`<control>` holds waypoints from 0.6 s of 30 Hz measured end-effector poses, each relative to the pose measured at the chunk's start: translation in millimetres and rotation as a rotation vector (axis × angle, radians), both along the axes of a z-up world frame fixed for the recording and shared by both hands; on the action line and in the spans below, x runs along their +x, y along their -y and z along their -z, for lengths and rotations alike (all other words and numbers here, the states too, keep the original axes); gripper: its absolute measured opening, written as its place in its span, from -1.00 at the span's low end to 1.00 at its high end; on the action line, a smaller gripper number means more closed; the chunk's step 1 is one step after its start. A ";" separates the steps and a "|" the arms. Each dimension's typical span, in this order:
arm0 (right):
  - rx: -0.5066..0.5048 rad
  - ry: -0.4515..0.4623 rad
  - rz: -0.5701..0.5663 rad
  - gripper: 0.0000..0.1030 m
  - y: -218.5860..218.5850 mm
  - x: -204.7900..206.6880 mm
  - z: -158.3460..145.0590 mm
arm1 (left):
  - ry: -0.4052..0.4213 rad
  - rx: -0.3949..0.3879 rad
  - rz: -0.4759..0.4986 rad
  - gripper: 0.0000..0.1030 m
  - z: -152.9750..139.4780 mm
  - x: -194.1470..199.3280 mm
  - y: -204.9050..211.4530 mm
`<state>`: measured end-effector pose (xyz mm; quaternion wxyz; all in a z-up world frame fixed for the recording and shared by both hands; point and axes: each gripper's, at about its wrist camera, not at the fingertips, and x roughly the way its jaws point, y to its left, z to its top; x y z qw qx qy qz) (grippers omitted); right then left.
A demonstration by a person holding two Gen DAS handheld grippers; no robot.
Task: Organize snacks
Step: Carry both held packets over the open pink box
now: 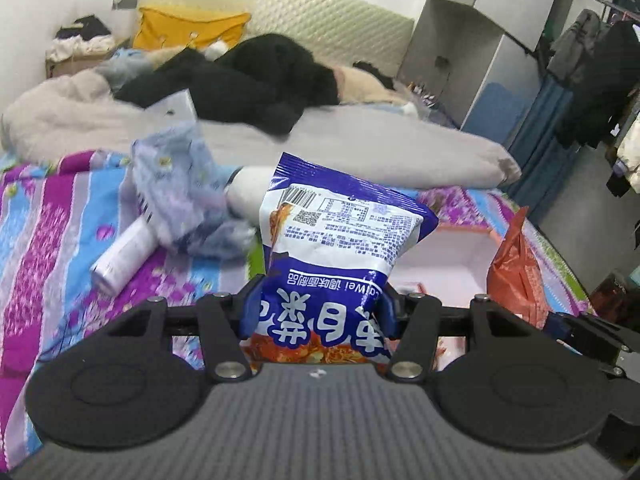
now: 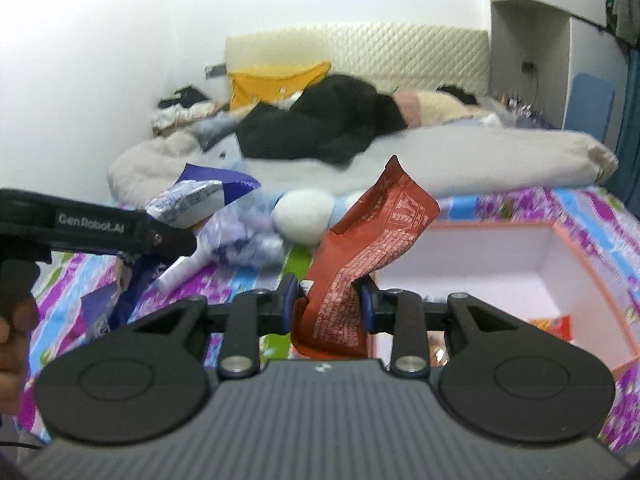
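Left wrist view: the left gripper has its fingers partly closed on a blue and white snack bag, printed side up, lifted above a bed with a purple and blue floral sheet; at ten o'clock from the bag lie a white spray can and a crumpled pale blue cloth; these two are clearest here; the white box shows only as a corner at three o'clock, its inside mostly hidden.

Right wrist view: the right gripper has its fingers narrowly closed on a crumpled red snack packet, held above the bed; this view alone looks into the open white box with a pink rim, at three o'clock from the packet; an orange packet lies at its near side, and the rest of the visible floor is bare; the left gripper body crosses at nine o'clock, with the blue bag's top beyond it; a hand shows at the left edge.

Both views show a grey duvet and dark clothes at twelve o'clock.
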<state>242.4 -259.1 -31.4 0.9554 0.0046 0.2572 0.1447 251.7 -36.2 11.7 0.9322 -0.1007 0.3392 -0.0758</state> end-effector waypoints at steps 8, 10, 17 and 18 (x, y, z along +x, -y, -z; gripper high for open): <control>0.011 0.030 0.064 -0.33 43.2 19.5 -17.6 | 0.045 -0.010 0.063 0.19 -30.8 30.5 48.7; 0.011 0.029 0.089 -0.33 55.4 25.8 -17.1 | 0.042 -0.011 0.087 0.19 -30.7 41.3 65.2; 0.017 -0.030 0.177 -0.33 99.2 52.4 9.2 | -0.031 0.005 0.161 0.19 -0.8 87.1 123.1; 0.017 -0.043 0.188 -0.33 105.1 56.8 15.1 | -0.045 0.010 0.171 0.19 5.5 93.5 131.1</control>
